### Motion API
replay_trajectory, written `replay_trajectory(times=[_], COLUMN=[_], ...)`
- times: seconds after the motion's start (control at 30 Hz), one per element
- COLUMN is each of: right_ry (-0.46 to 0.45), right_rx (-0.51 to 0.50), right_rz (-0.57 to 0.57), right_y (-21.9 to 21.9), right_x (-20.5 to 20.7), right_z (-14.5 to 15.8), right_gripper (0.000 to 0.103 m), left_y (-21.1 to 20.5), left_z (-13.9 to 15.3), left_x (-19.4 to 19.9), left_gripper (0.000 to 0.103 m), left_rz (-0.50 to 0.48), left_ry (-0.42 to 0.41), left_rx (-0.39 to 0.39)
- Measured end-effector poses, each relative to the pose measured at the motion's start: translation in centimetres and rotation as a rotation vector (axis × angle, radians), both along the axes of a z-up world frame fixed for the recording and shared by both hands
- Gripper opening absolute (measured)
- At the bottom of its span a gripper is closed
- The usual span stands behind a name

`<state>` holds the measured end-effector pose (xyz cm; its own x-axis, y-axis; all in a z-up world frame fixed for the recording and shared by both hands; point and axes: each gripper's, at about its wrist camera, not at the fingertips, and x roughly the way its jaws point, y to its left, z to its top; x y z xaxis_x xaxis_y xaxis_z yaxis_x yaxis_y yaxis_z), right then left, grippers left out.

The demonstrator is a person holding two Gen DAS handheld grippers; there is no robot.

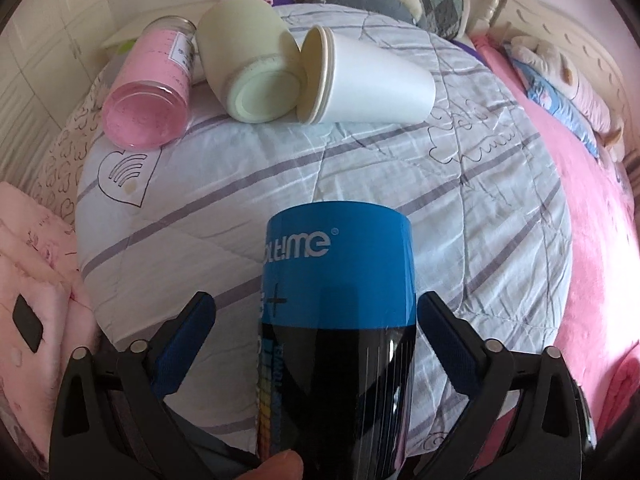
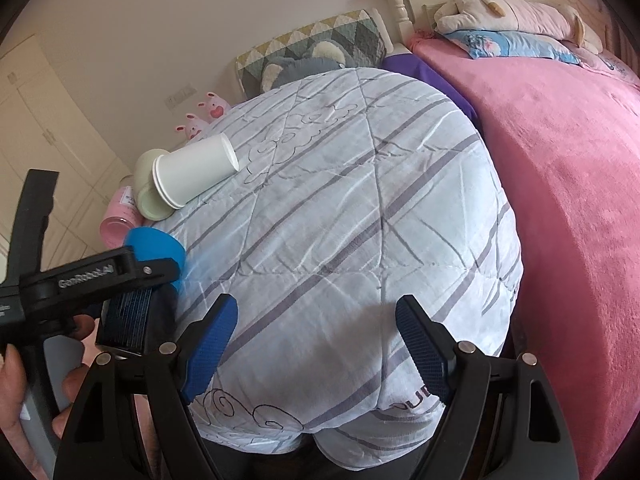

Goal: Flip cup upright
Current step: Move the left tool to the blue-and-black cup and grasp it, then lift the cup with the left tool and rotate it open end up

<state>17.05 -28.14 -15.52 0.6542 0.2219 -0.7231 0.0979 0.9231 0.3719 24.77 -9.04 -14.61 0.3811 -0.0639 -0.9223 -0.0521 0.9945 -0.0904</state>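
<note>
A blue-and-black cup (image 1: pixel 338 320) stands between the jaws of my left gripper (image 1: pixel 316 316), blue end away from the camera. The right pad touches its side; the left pad (image 1: pixel 188 340) stands off with a gap. In the right wrist view the cup's blue end (image 2: pixel 158 248) shows behind the left gripper (image 2: pixel 132 280). Three more cups lie on their sides at the far left of the quilt: a pink glass one (image 1: pixel 148 92), a cream one (image 1: pixel 248 68) and a white paper one (image 1: pixel 368 76). My right gripper (image 2: pixel 316 336) is open and empty over the quilt.
The folded striped quilt (image 2: pixel 360 220) lies on a bed with a pink blanket (image 2: pixel 560 180) to the right. Pillows and plush toys (image 2: pixel 512 12) sit by the headboard. A folded pink cloth (image 1: pixel 36 280) lies at the left. A thumb (image 1: pixel 280 468) shows at the bottom edge.
</note>
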Motion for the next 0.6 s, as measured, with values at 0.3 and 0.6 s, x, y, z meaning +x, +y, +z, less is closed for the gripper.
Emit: replay_trajectory(times=[0.3, 0.6], right_ry=[-0.012, -0.029], right_rx=[-0.004, -0.017], right_rz=[0.001, -0.014], right_y=[0.1, 0.3], right_x=[-0.2, -1.1], right_z=[0.6, 1.5], right_gripper=[0.083, 0.083], left_y=[0.4, 0.6], left_z=[-0.2, 2.7], left_x=[-0.1, -2.3], left_gripper=[0.070, 0.069], left_rz=[-0.028, -0.139], left_ry=[-0.007, -0.202], left_rx=[-0.053, -0.018])
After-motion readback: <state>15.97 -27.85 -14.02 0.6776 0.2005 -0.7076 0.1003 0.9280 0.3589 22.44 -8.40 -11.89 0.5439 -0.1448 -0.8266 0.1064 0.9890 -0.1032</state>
